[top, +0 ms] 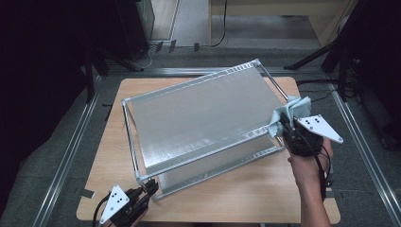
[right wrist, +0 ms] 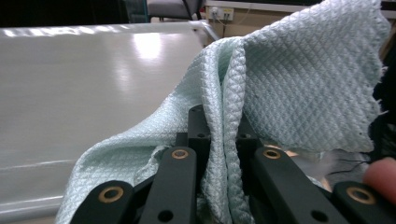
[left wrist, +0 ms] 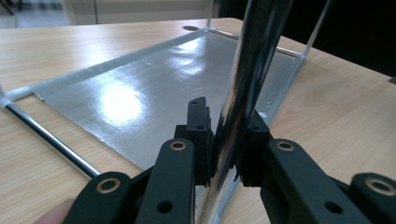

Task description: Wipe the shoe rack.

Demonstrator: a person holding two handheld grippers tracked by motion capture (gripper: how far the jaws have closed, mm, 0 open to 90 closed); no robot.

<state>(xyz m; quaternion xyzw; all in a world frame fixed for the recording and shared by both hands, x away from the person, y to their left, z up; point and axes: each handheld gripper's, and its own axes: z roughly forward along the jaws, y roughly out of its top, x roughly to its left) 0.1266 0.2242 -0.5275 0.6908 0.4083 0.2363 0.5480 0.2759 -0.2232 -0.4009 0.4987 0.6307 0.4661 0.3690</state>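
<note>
A two-tier metal rack [top: 203, 118] with silvery shelves stands at an angle on the wooden table [top: 265, 189]. My left gripper [top: 150, 188] is shut on the rack's front left chrome post [left wrist: 247, 70] near its foot. In the left gripper view the lower shelf [left wrist: 140, 93] stretches away behind the post. My right gripper [top: 285, 126] is shut on a pale mint waffle-weave cloth [top: 291, 112] at the right end of the top shelf [right wrist: 70, 79]. The cloth [right wrist: 289, 79] bunches up between the jaws and drapes onto the shelf's edge.
Metal rails [top: 71, 146] run along both sides of the table on the floor. Dark stands and cables [top: 326, 52] sit beyond the far edge. Bare tabletop lies in front of the rack.
</note>
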